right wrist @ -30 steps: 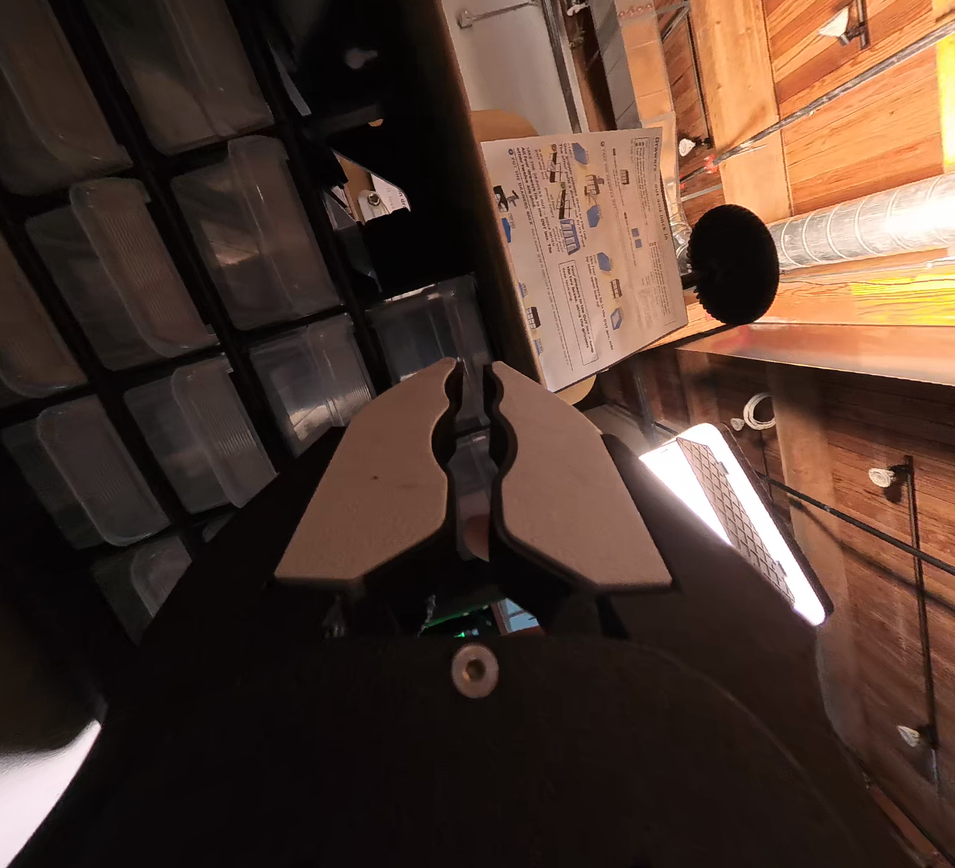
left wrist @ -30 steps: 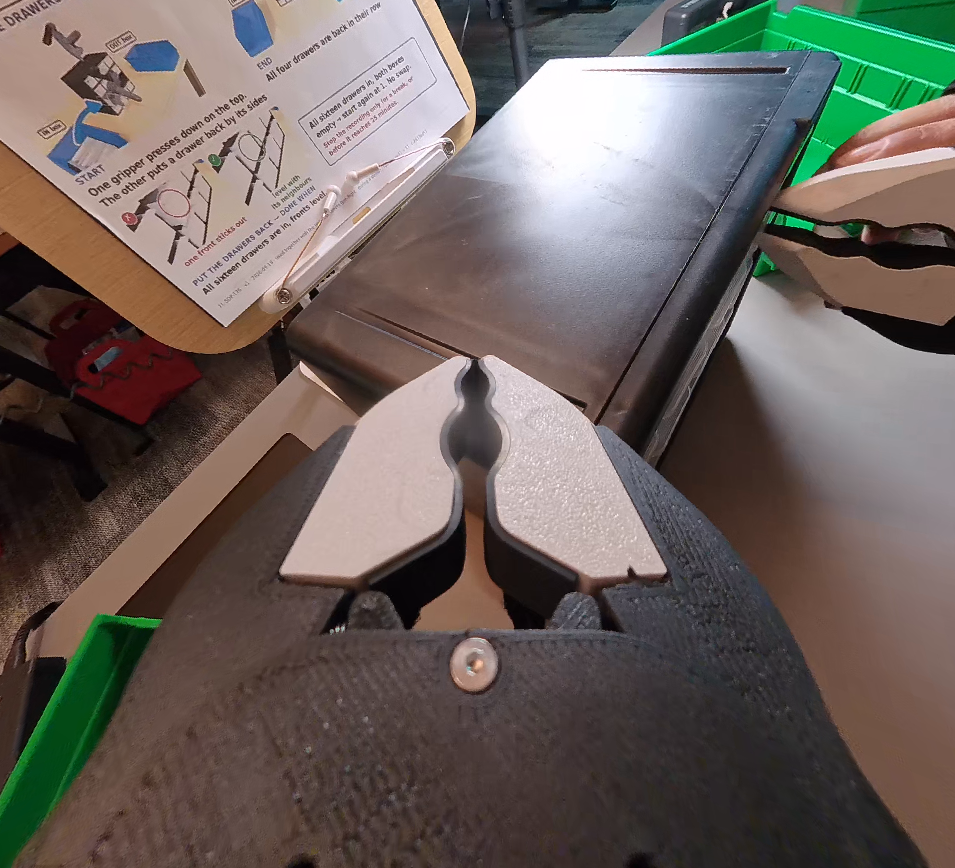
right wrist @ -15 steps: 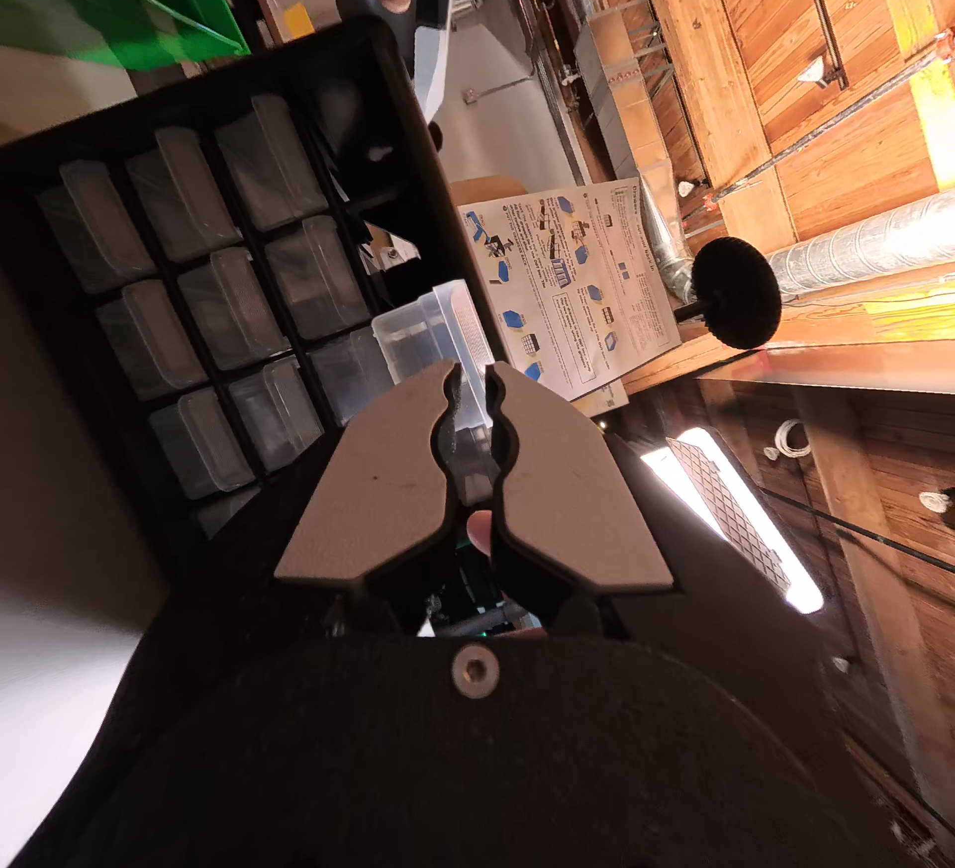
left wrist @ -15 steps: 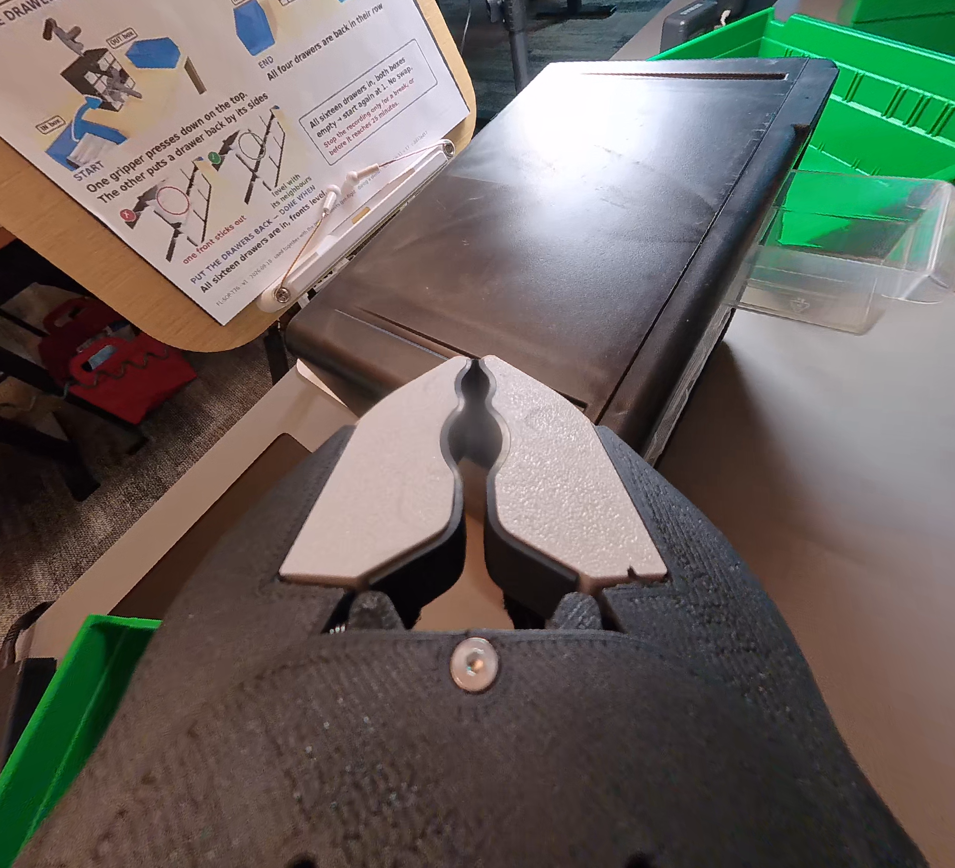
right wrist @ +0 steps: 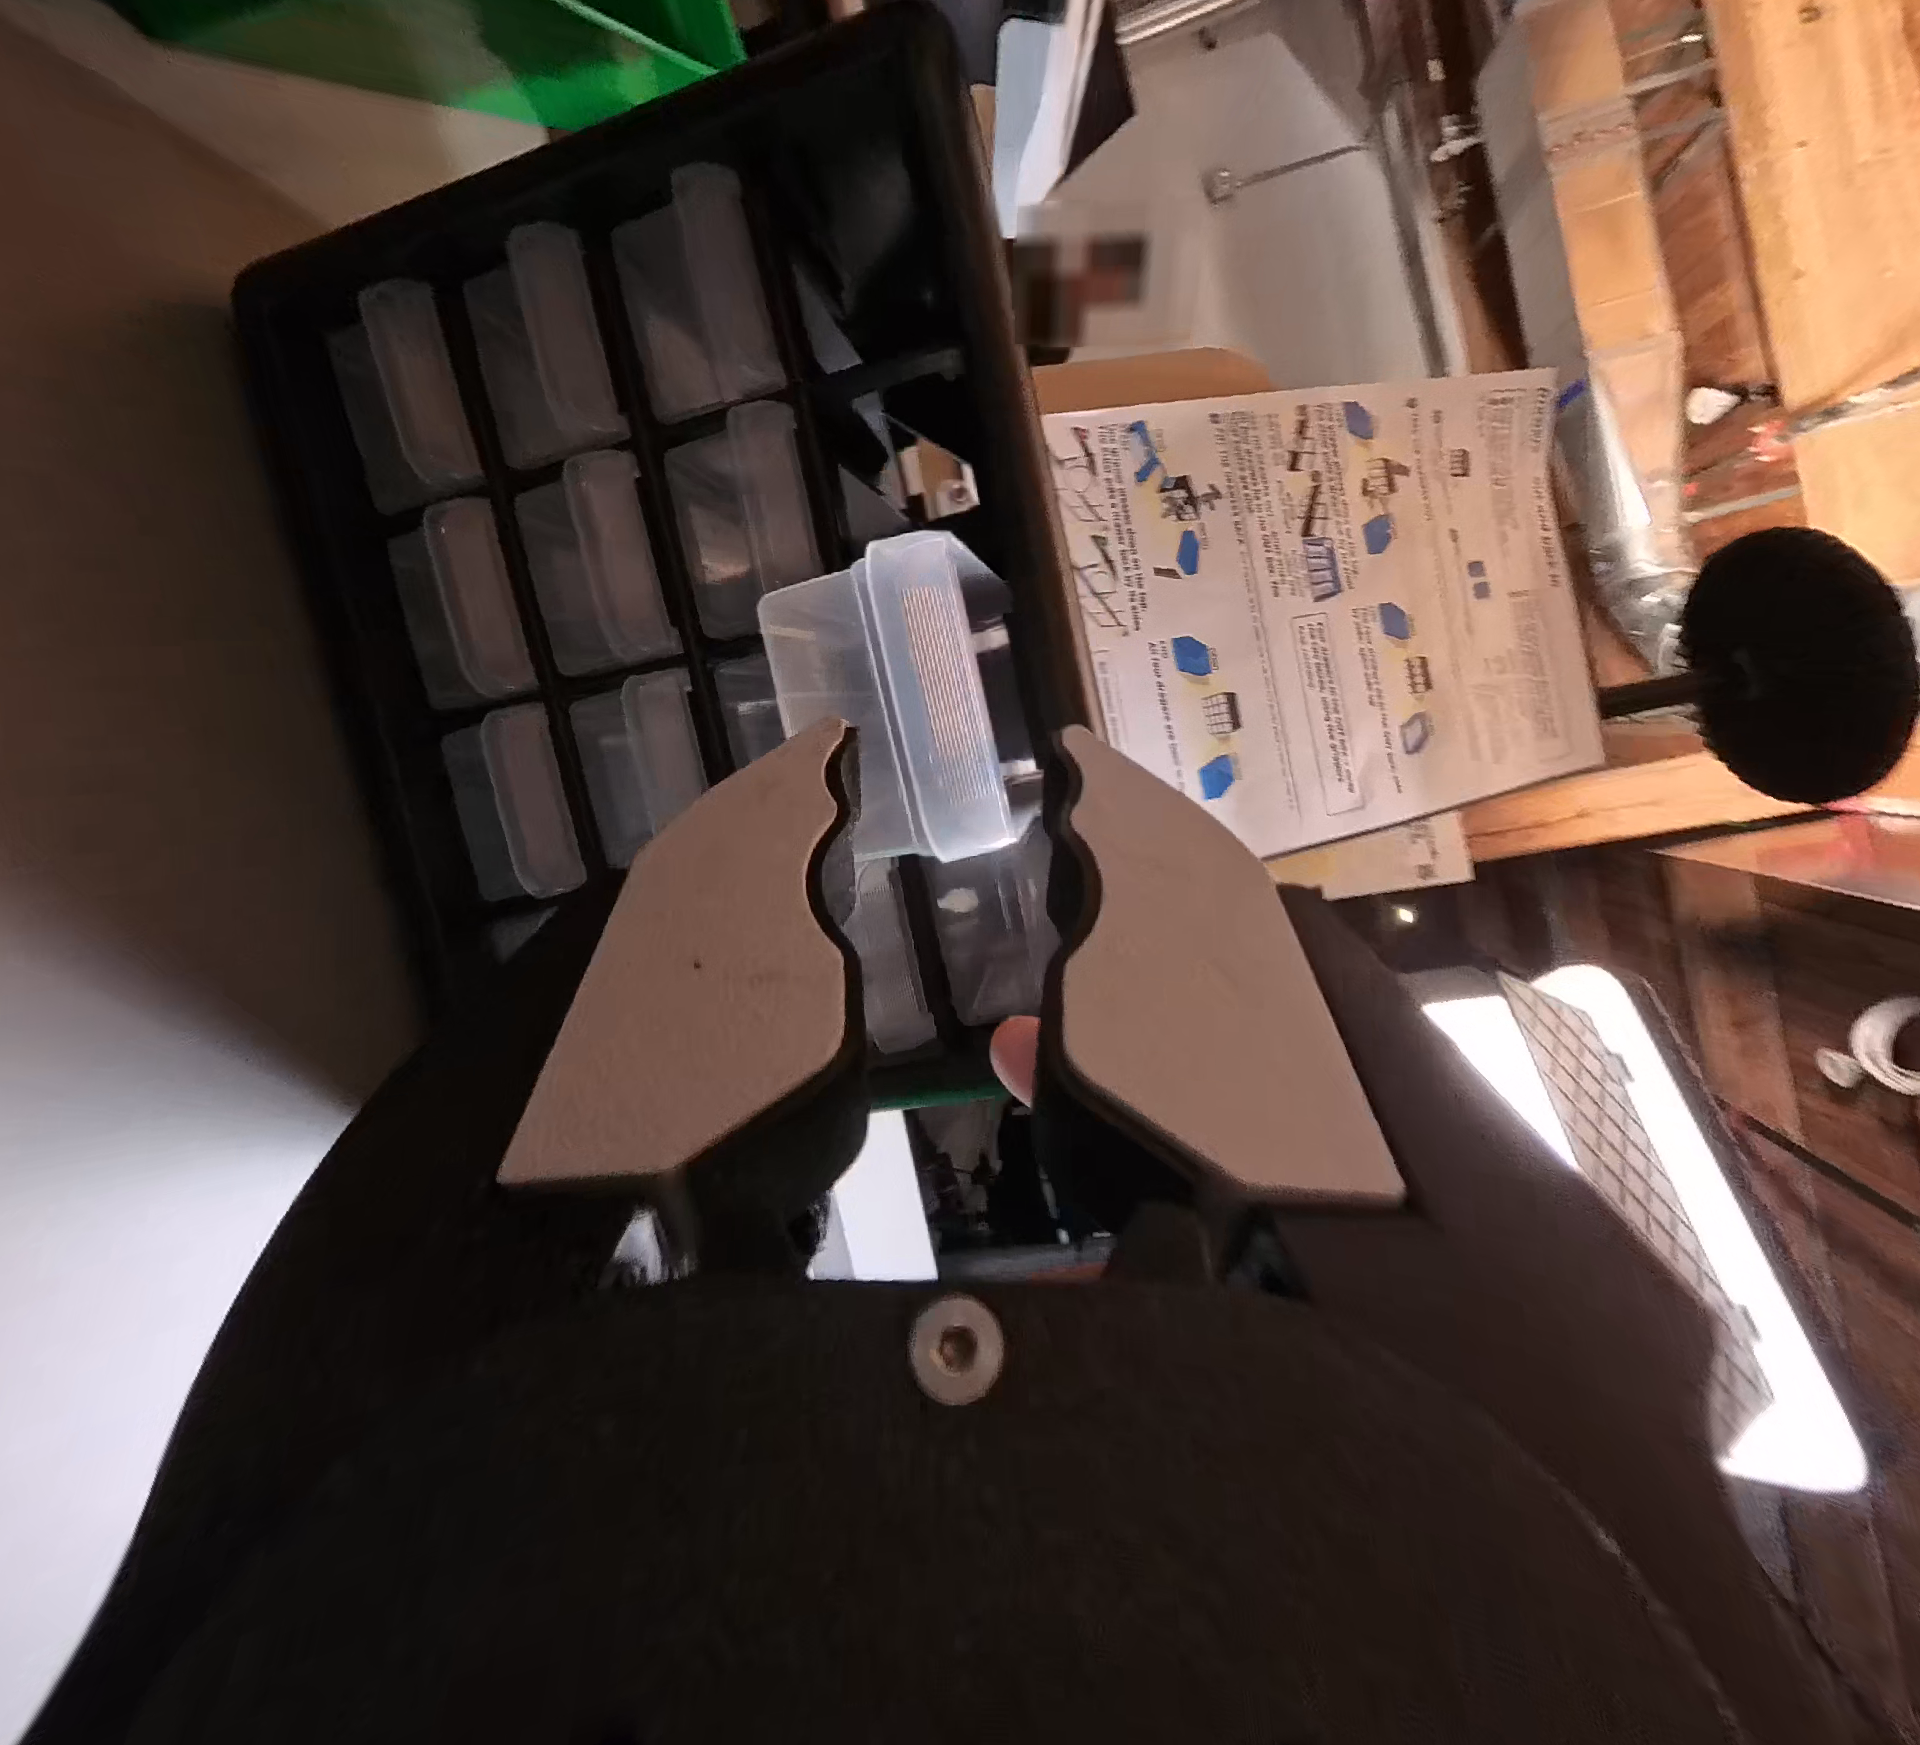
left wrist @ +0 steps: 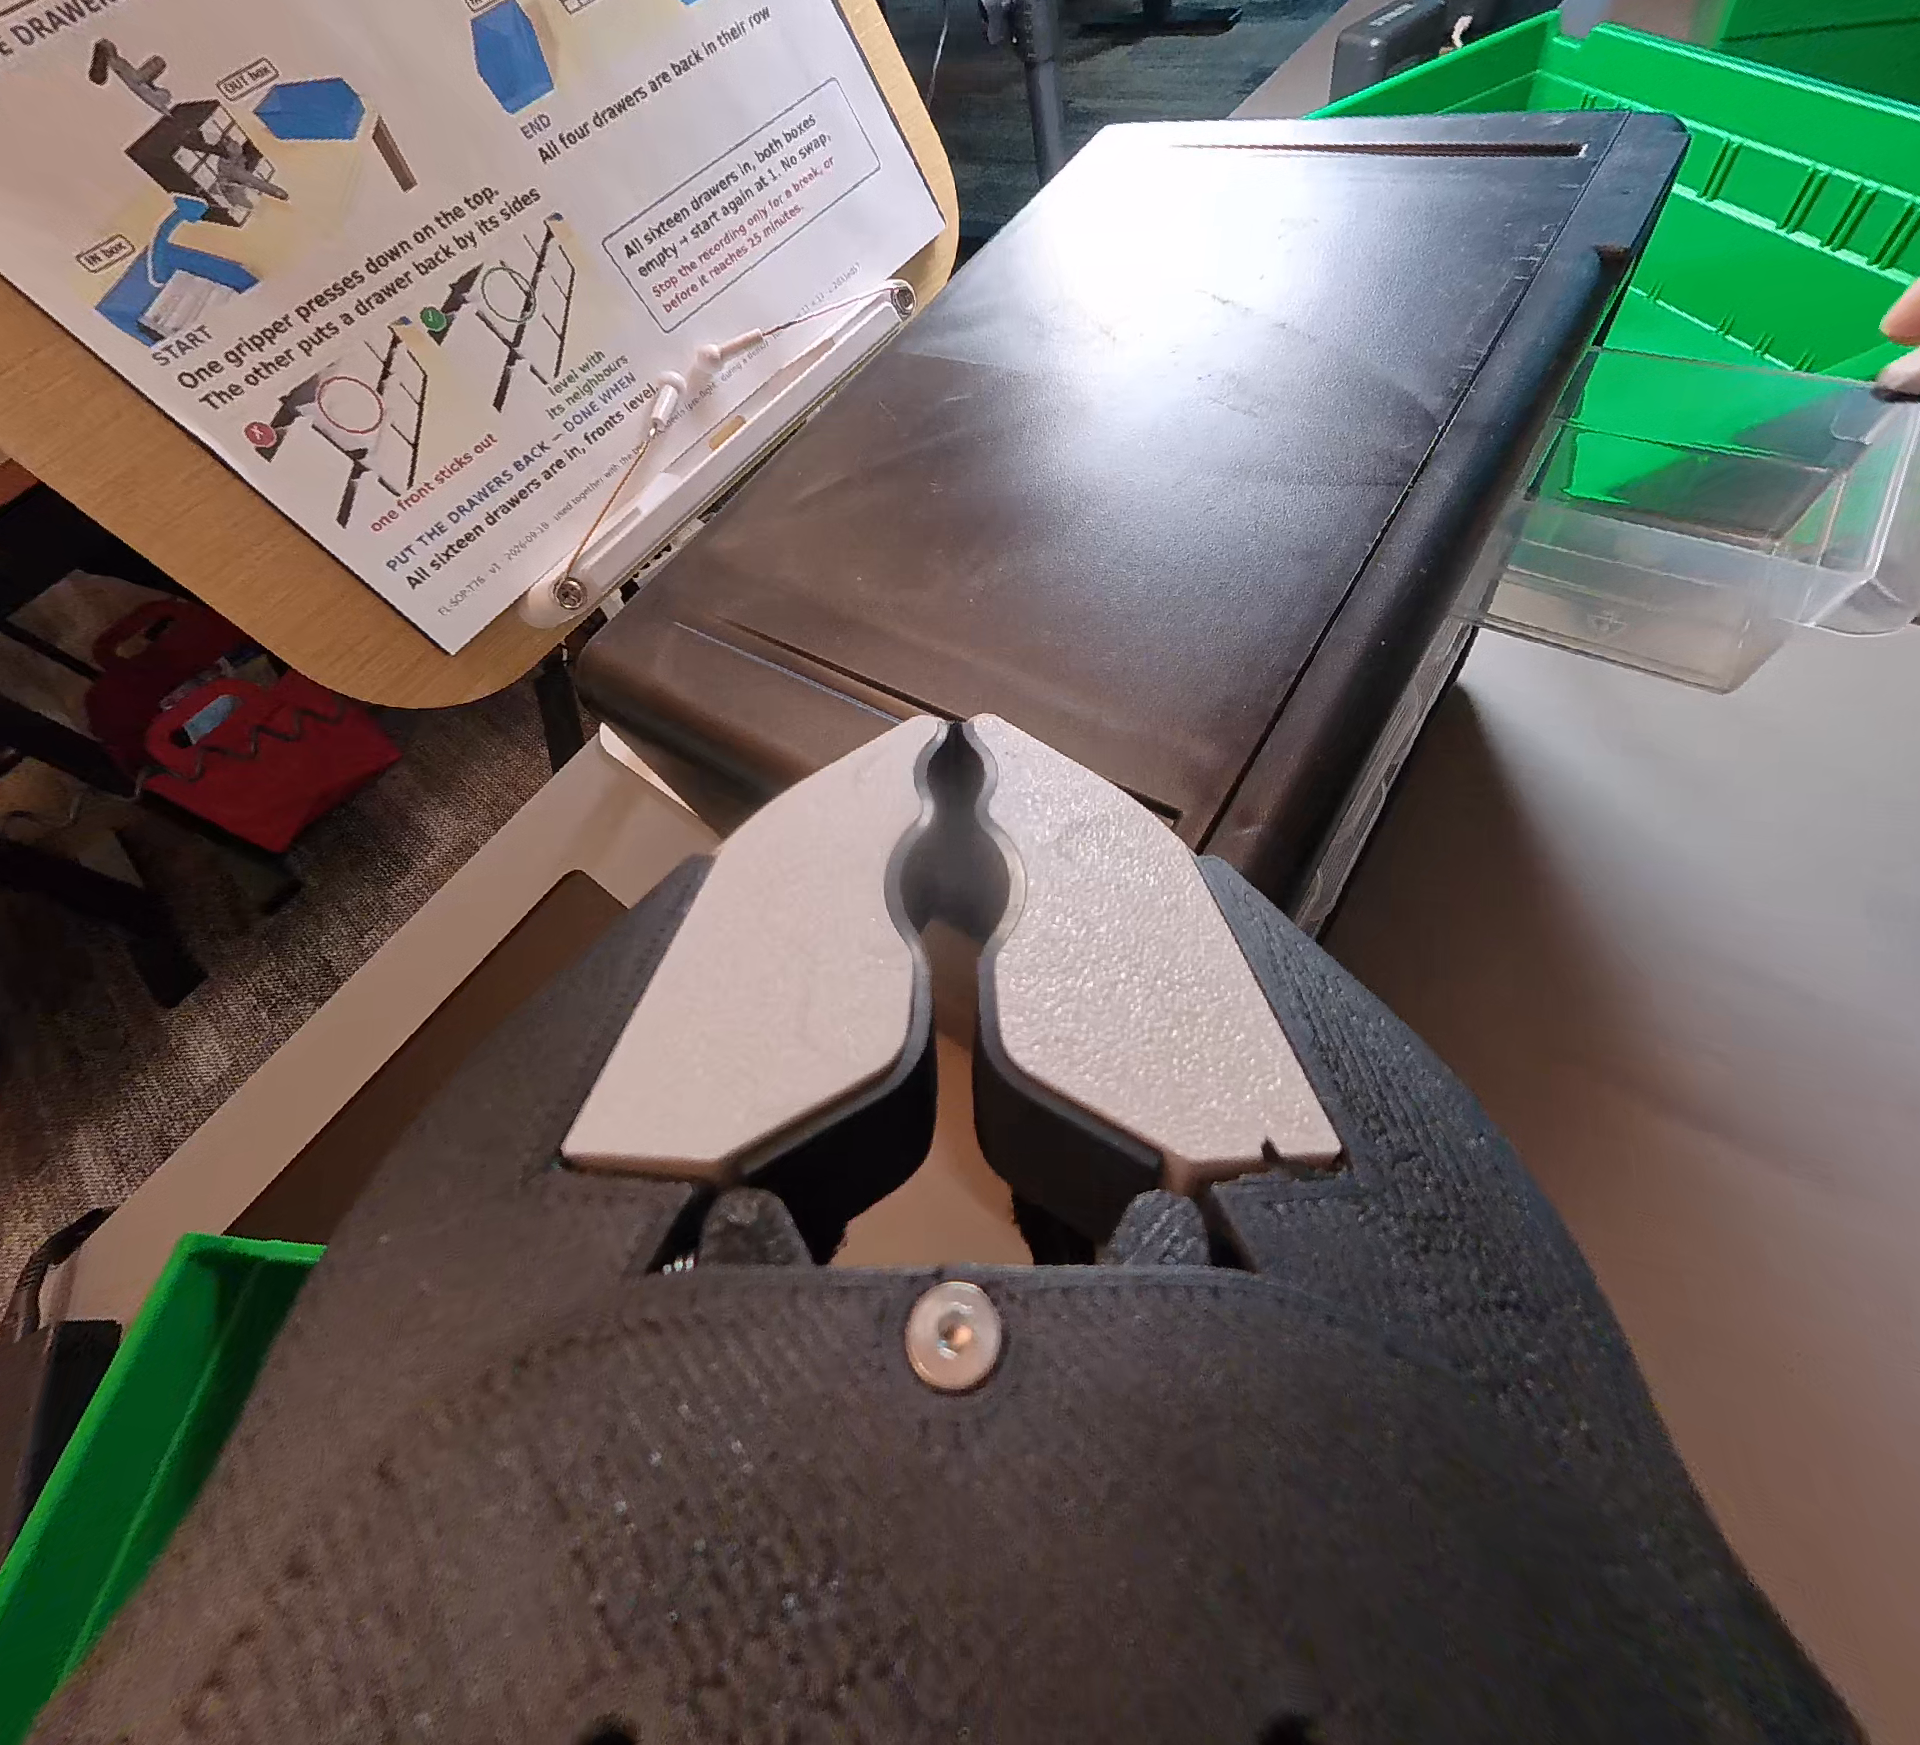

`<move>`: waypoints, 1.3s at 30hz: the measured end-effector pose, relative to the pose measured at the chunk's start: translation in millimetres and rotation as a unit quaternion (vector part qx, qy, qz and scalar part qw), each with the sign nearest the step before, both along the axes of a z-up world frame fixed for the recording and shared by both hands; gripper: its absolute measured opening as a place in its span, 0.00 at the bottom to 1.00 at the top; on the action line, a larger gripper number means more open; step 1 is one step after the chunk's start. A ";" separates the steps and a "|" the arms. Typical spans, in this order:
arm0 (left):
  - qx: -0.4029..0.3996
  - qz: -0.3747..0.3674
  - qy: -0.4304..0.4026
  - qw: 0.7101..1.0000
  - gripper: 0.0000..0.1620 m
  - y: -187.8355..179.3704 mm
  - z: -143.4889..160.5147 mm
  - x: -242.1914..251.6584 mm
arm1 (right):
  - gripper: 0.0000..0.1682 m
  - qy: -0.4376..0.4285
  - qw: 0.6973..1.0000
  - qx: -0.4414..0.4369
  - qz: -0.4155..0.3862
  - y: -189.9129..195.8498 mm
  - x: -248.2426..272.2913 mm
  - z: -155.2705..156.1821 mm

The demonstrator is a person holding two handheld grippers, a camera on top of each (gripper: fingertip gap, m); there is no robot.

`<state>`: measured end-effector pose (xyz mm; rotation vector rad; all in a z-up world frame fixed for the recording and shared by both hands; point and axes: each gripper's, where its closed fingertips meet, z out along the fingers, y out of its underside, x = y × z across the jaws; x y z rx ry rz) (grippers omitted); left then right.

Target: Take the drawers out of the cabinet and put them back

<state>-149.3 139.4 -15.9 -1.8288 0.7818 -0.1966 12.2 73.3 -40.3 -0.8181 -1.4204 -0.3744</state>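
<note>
The black cabinet (left wrist: 1195,448) stands on the table, and its front grid of clear drawers shows in the right wrist view (right wrist: 582,552). My left gripper (left wrist: 951,739) is shut and empty, with its tips on the near edge of the cabinet top. One clear drawer (right wrist: 894,656) sticks far out of the top row; in the left wrist view it (left wrist: 1704,552) juts out to the right. My right gripper (right wrist: 956,750) is open, with the drawer's front between its fingers. Two slots (right wrist: 862,261) beside that drawer are dark and empty.
A green bin (left wrist: 1714,168) stands behind the cabinet on the right, and another green bin's corner (left wrist: 114,1404) is at the near left. An instruction sheet on a wooden board (left wrist: 436,241) leans at the cabinet's left. The tan table (left wrist: 1610,1020) lies in front of the cabinet.
My right gripper has drawn back from the cabinet, pulling the clear drawer out, and has now opened its jaws. My left gripper has stayed on the cabinet top.
</note>
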 end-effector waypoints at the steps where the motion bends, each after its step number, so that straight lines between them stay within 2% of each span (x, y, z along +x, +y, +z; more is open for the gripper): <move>1: 0.000 0.000 0.000 1.000 0.00 0.1 0.0 0.0 | 0.18 -0.014 1.000 -0.016 0.004 1.3 -1.0 -1.3; 6: 0.001 0.000 0.001 1.000 0.00 -0.1 0.0 0.0 | 0.11 -0.068 0.993 -0.090 0.022 2.2 -1.6 -4.4; 13: 0.001 -0.001 0.001 1.000 0.00 0.0 0.0 0.0 | 0.10 -0.112 0.982 -0.139 0.059 -20.4 6.7 1.3; 21: 0.001 0.000 0.001 1.000 0.00 -0.5 0.2 0.3 | 0.11 -0.176 0.975 -0.129 0.044 -37.9 25.5 3.8; 26: 0.000 -0.004 -0.001 1.000 0.00 -0.8 0.3 0.8 | 0.10 -0.186 0.974 -0.121 0.041 -60.0 27.5 7.8; 31: 0.001 -0.002 -0.001 1.000 0.00 -0.6 0.3 0.8 | 0.10 -0.135 0.971 -0.188 0.057 -64.6 35.1 25.3; 34: 0.001 -0.002 -0.001 1.000 0.00 -0.7 0.3 0.9 | 0.10 -0.098 0.958 -0.263 0.056 -67.9 35.8 42.4; 36: 0.002 -0.001 0.001 1.000 0.00 -0.9 0.3 0.8 | 0.10 -0.056 0.937 -0.338 0.063 -69.4 38.6 58.9; 39: 0.003 0.000 0.003 1.000 0.00 -0.9 0.3 0.7 | 0.10 0.018 0.890 -0.450 0.064 -69.4 50.7 85.8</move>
